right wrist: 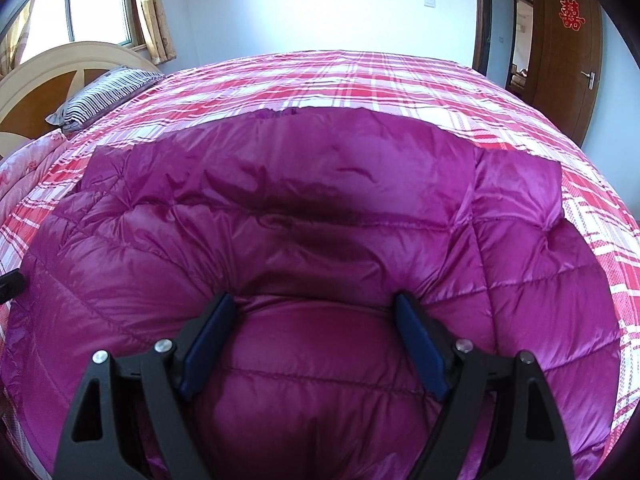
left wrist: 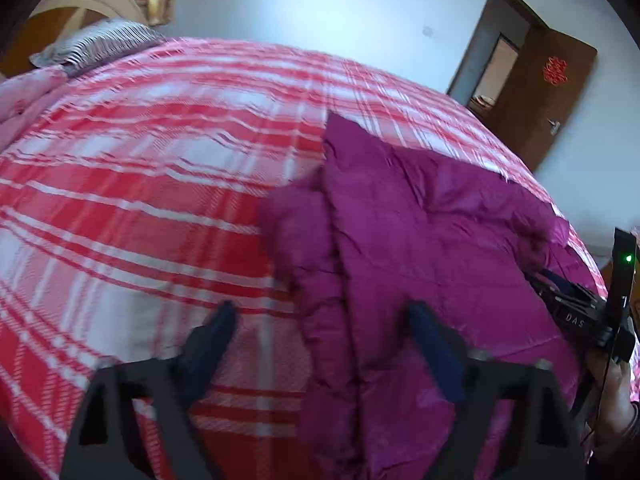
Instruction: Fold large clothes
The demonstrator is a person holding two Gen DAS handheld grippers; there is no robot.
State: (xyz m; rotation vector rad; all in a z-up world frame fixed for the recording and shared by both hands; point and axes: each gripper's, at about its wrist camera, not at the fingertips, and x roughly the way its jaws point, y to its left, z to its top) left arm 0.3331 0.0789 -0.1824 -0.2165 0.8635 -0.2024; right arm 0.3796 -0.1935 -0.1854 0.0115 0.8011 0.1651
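A magenta quilted down jacket (left wrist: 420, 248) lies on the red-and-white plaid bed (left wrist: 160, 152). In the left wrist view my left gripper (left wrist: 324, 312) is open over the jacket's left edge, one finger above the bedspread, the other above the jacket. The other gripper (left wrist: 580, 312) shows at the right edge, over the jacket. In the right wrist view the jacket (right wrist: 320, 208) fills the middle, and my right gripper (right wrist: 316, 304) is open, fingers resting on a puffy bulge of the fabric without closing on it.
A striped pillow (right wrist: 104, 96) and a wooden headboard (right wrist: 48, 76) are at the far left of the bed (right wrist: 380, 84). A pink quilt (left wrist: 24, 96) lies at the left edge. A brown door (right wrist: 568, 48) stands open at the right; a window (right wrist: 96, 4) at the left.
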